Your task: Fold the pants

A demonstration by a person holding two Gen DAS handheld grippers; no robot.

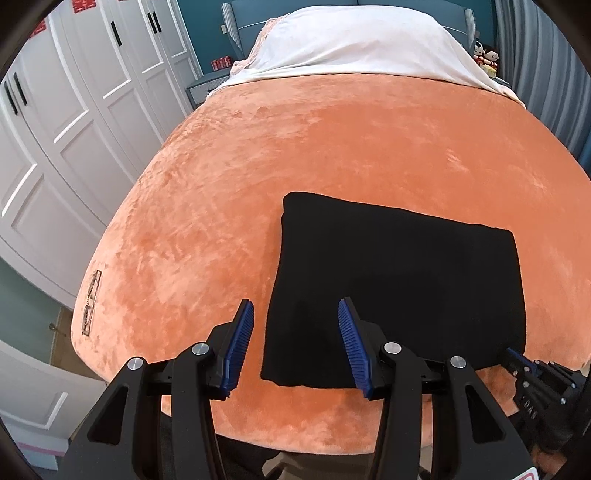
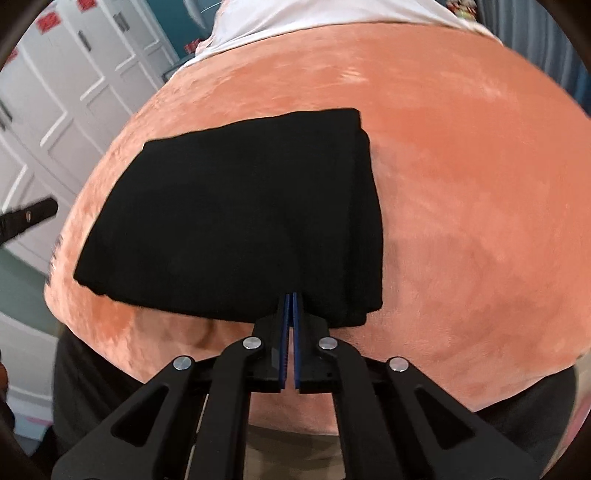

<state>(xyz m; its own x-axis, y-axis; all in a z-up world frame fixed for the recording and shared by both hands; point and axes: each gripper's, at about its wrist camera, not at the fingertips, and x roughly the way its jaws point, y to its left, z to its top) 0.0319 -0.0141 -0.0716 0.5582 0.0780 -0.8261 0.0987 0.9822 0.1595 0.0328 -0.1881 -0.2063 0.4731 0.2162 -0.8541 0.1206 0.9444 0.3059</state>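
The black pants [image 1: 399, 280] lie folded into a flat rectangle near the front edge of a bed with an orange plush blanket [image 1: 295, 147]. My left gripper [image 1: 295, 302] is open and hovers above their left edge, one finger over the blanket and the other over the cloth, with nothing between them. My right gripper [image 2: 290, 295] is shut, and its tips rest against the near edge of the pants [image 2: 236, 221] towards the right corner. Whether any cloth is pinched there does not show. In the left wrist view the right gripper [image 1: 511, 352] reaches in at the pants' near right corner.
White wardrobe doors [image 1: 74, 129] stand close along the bed's left side. A white cover [image 1: 351, 44] lies over the head of the bed, against a teal headboard [image 1: 236, 22]. An embroidered mark [image 1: 91, 302] sits on the blanket's left edge. A person's dark clothing [image 2: 92, 387] shows below the bed's front edge.
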